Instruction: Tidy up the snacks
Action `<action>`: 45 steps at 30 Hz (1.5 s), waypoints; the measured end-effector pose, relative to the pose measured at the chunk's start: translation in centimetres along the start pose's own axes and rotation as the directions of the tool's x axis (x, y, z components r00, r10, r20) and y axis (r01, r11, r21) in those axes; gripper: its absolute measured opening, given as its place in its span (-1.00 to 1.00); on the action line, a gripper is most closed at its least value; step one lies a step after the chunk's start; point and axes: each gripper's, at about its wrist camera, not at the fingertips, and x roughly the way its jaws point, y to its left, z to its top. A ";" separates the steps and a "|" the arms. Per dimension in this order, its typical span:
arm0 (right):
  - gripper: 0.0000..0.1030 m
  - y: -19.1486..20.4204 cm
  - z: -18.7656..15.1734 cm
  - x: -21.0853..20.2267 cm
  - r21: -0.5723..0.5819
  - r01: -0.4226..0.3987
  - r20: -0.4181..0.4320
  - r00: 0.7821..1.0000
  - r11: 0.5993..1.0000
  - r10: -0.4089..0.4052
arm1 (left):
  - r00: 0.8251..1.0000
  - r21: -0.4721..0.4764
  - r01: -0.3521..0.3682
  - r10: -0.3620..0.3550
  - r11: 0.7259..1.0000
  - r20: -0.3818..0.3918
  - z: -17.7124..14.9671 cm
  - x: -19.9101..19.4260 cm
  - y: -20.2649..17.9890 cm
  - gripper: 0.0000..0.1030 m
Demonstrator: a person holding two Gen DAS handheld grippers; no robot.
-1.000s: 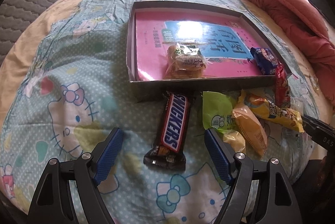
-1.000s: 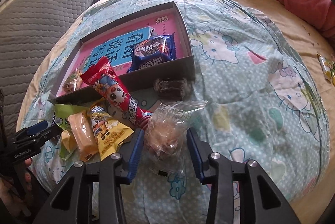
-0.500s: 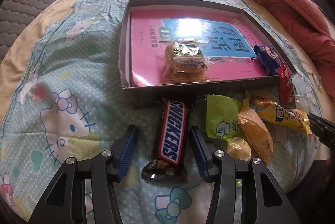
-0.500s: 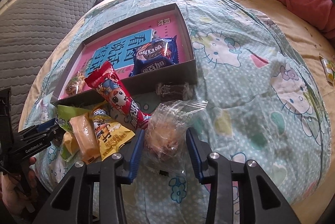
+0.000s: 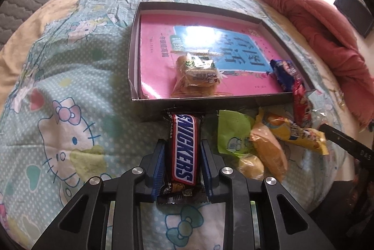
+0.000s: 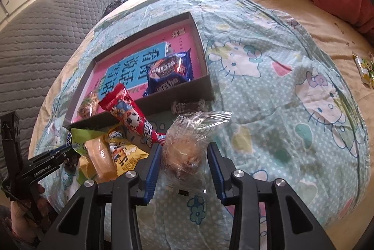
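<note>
Left wrist view: your left gripper (image 5: 183,157) pinches the Snickers bar (image 5: 184,151); box (image 5: 211,101) at 12 o'clock.
Right wrist view: your right gripper (image 6: 184,164) brackets the clear-wrapped pastry (image 6: 187,149); contact unclear.

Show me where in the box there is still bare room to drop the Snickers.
In the box, the pink book cover lies bare along the left wall and the far wall. The middle near the front holds the clear-wrapped pastry, and the right corner holds the blue cookie pack. Outside the front wall, right of the Snickers, packets crowd together.
</note>
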 end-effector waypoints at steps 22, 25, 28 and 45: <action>-0.21 1.9 1.5 -2.1 -0.070 -0.024 0.126 0.991 0.997 0.033 | 0.988 -0.041 0.063 -0.057 0.997 0.143 1.1 -3.8 0.9 -0.43; -0.21 2.0 1.7 -2.4 -0.077 -0.013 0.146 0.989 0.997 0.024 | 0.985 -0.043 0.069 -0.061 0.997 0.159 1.3 -4.1 0.8 -0.43; -0.21 2.1 2.1 -2.7 -0.079 -0.017 0.165 0.986 0.997 0.030 | 0.983 -0.042 0.073 -0.065 0.996 0.174 1.5 -4.3 0.6 -0.43; -0.21 2.6 3.5 -3.3 -0.079 -0.038 0.222 0.973 0.996 0.055 | 0.973 -0.053 0.093 -0.080 0.994 0.216 2.8 -4.6 0.1 -0.43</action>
